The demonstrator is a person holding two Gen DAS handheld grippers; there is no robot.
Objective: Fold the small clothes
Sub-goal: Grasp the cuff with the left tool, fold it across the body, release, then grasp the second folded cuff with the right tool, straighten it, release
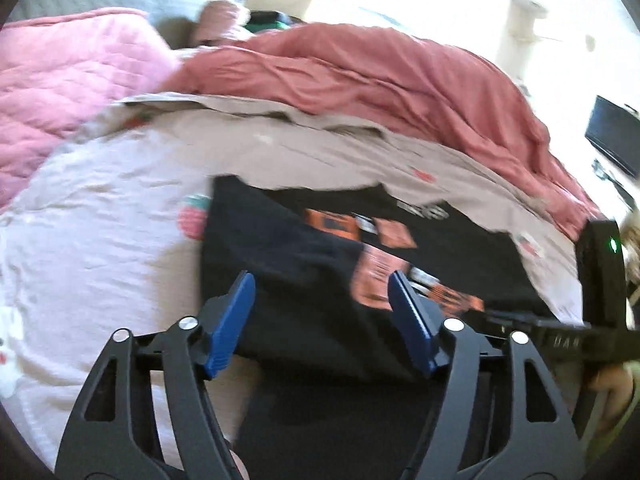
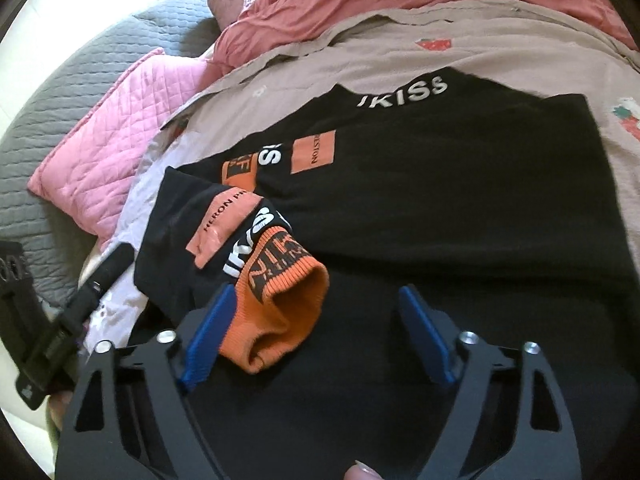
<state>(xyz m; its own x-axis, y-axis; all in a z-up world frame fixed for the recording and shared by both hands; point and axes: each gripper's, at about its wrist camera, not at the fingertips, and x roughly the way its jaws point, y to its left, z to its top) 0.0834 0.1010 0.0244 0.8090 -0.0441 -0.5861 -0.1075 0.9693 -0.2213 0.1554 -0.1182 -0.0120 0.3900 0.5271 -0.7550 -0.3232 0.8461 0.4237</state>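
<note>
A black top (image 2: 460,184) with orange patches lies flat on the printed sheet (image 2: 400,36) on the bed. One sleeve is folded across the body, its orange cuff (image 2: 280,308) near the right gripper (image 2: 316,336). Both the right gripper and the left gripper (image 1: 320,324) hover with jaws apart, holding nothing. Sleeve fold looks done on one side, though the left view is blurred. The next move is likely to pinch the hem or far sleeve and fold again.
</note>
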